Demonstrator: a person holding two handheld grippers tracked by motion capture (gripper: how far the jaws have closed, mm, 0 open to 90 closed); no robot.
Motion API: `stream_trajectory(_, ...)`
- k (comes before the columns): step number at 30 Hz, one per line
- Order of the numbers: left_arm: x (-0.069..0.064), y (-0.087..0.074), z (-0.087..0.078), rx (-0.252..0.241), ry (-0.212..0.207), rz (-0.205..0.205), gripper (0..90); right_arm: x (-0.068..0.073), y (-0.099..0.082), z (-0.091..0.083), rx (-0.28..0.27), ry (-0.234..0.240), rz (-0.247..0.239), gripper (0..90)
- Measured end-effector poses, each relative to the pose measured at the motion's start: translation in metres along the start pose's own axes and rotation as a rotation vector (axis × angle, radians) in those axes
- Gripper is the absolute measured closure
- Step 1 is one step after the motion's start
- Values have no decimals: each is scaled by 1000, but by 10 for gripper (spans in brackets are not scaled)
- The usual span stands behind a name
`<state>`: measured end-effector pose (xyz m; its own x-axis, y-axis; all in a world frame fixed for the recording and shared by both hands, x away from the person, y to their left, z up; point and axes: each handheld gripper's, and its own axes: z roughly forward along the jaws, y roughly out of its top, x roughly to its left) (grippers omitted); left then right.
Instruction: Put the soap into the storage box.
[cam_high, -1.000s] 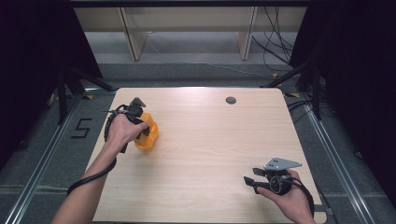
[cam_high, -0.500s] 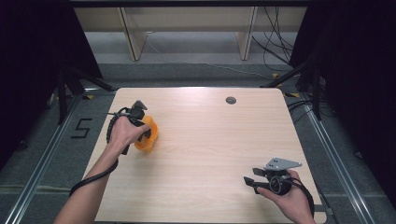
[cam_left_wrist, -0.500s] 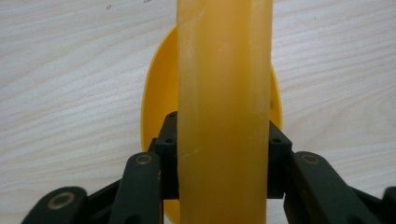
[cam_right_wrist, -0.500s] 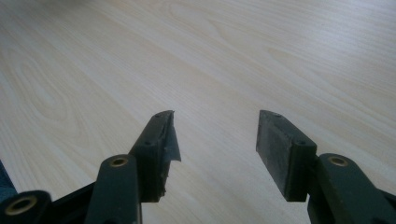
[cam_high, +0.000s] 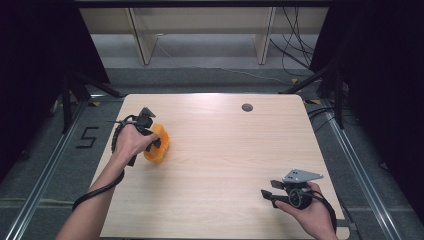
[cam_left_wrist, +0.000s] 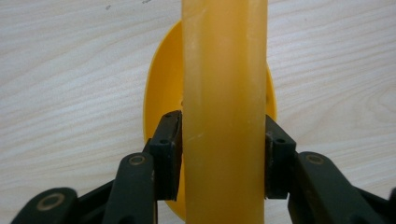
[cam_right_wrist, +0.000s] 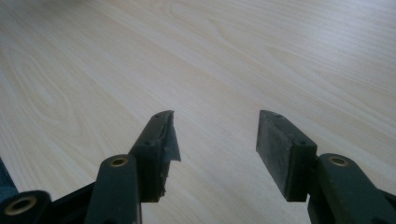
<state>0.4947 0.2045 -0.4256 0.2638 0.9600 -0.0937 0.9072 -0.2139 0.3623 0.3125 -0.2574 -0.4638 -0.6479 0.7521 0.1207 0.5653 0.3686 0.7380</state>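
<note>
From above we see our left tool (cam_high: 150, 142) holding an orange cup (cam_high: 159, 145) at the table's (cam_high: 225, 150) left side, its jaws clamping the cup's upright handle (cam_left_wrist: 224, 116), while our right tool (cam_right_wrist: 217, 140) gapes wide, far off.

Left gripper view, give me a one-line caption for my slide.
Left gripper jaws clamped on either side of a yellow-orange plastic piece above the pale wooden table.

Pale wooden table (cam_high: 215, 165), round dark hole (cam_high: 247, 107) near far edge; grey floor (cam_high: 45, 150), marking "5" (cam_high: 87, 137).
</note>
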Motion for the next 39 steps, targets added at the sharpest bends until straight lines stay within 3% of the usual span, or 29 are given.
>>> stream_trajectory(1,1,-1,-1,-6,4,2,557,3,0,0,9,15,35,471)
stream_trajectory(4,2,-4,-6,-47,2,0,500,3,0,0,10,15,34,471)
stream_trajectory(5,2,-4,-9,-67,11,20,467,2,0,0,15,6,28,471)
stream_trajectory(9,-2,-11,-17,-121,28,2,356,2,0,1,24,16,19,468)
stream_trajectory(10,-2,-12,-18,-140,38,7,326,2,-1,1,27,13,18,468)
stream_trajectory(12,0,-15,-23,-156,68,54,281,2,-1,2,28,10,9,467)
stream_trajectory(13,0,-18,-25,-168,76,76,267,2,-1,1,27,10,9,466)
stream_trajectory(16,-1,-25,-32,-197,87,88,257,1,0,1,24,11,2,466)
stream_trajectory(21,1,-42,-45,-263,65,82,248,2,-1,1,22,9,7,465)
stream_trajectory(24,3,-59,-50,-312,25,81,237,1,0,1,23,16,-1,465)
stream_trajectory(28,10,-85,-55,-366,16,84,232,1,0,1,19,16,-3,465)
stream_trajectory(31,16,-109,-54,-414,22,120,222,2,0,1,25,9,7,465)
stream_trajectory(32,16,-115,-53,-417,14,131,221,4,0,1,28,11,32,465)
stream_trajectory(33,17,-123,-51,-413,6,148,221,2,0,1,20,10,0,465)
stream_trajectory(35,19,-139,-44,-426,-21,155,229,4,0,2,16,10,12,465)
stream_trajectory(38,21,-165,-29,-443,-60,126,242,3,0,2,17,14,7,465)
stream_trajectory(39,20,-173,-23,-472,-62,98,244,3,0,2,20,13,7,465)
